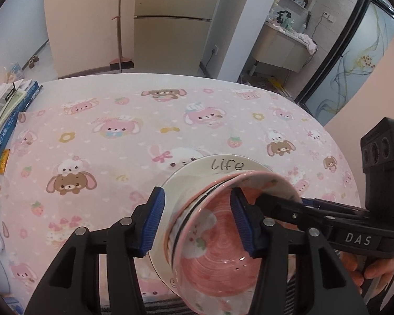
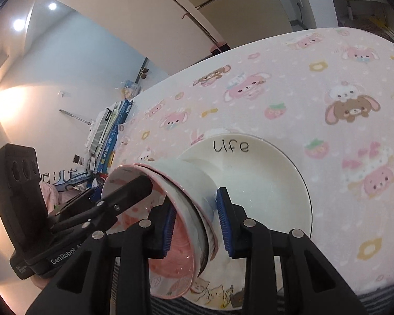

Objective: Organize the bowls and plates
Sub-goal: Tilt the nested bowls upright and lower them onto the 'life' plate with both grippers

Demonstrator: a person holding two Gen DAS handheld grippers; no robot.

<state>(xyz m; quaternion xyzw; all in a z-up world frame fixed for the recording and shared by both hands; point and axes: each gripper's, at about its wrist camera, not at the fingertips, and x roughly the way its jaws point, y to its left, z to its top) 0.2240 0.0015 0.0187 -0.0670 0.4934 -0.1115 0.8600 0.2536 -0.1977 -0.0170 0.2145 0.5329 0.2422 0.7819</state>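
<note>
- The left gripper (image 1: pixel 195 225) stands half open around the near wall of a tilted stack of nested bowls (image 1: pixel 218 249); one blue pad sits inside the pink bowl, the other outside the stack, and I cannot tell whether they press on it.
- The right gripper (image 2: pixel 197 229) is narrower and closed on the stack's opposite wall (image 2: pixel 194 225), one pad inside the pink bowl and one against the white outer side.
- The bowls (image 2: pixel 186 183) lean on their side, with the mouth facing the person, over a white plate (image 2: pixel 262 183) lettered "life".
- The innermost bowl is pink with a rabbit and strawberry print; the outermost is white.
- A hand (image 1: pixel 373 267) grips the right tool's handle at the lower right edge of the left view.
- The plate lies on the counter (image 1: pixel 170 84), which is covered by a pink cartoon-animal tablecloth (image 1: pixel 113 157).
- Books (image 1: pixel 10 120) are piled at the counter's far left edge.
- Beyond it a broom (image 1: pixel 119 34) leans against the wall.
</note>
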